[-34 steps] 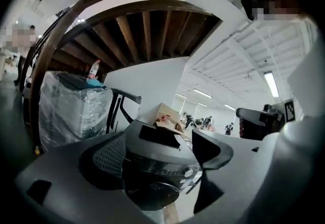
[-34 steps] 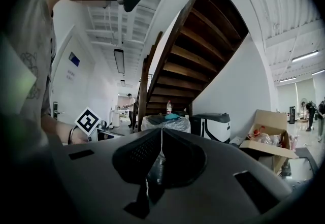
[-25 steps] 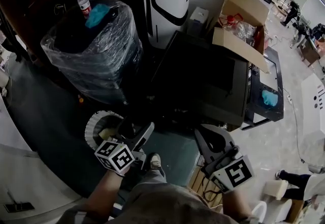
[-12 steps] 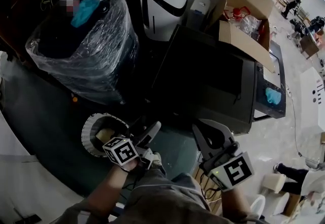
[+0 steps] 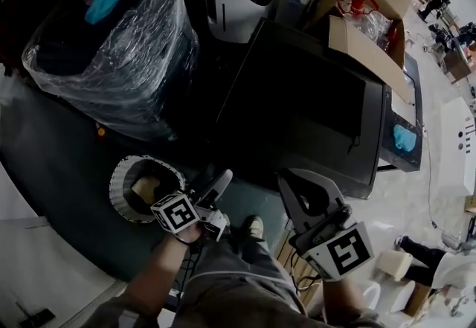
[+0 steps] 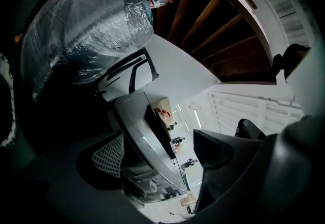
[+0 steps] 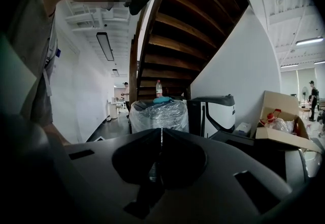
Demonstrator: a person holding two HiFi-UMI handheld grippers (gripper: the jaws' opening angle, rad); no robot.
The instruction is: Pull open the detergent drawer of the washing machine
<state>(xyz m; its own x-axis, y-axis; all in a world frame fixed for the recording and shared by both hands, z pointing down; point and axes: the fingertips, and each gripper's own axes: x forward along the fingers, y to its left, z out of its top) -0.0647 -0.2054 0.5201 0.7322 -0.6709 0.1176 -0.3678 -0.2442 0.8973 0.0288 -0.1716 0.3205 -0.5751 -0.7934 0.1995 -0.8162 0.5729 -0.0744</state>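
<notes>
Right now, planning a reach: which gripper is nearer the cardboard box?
Right. The right gripper sits across the dark machine from the box; the left gripper, farther left, by the bin.

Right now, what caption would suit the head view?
Left gripper open, right gripper shut, both held above the floor, short of the dark machine.

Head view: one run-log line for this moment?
stage: pre-contact | left gripper: jaws open, empty | right gripper: jaws shut, empty | washing machine: untouched
</notes>
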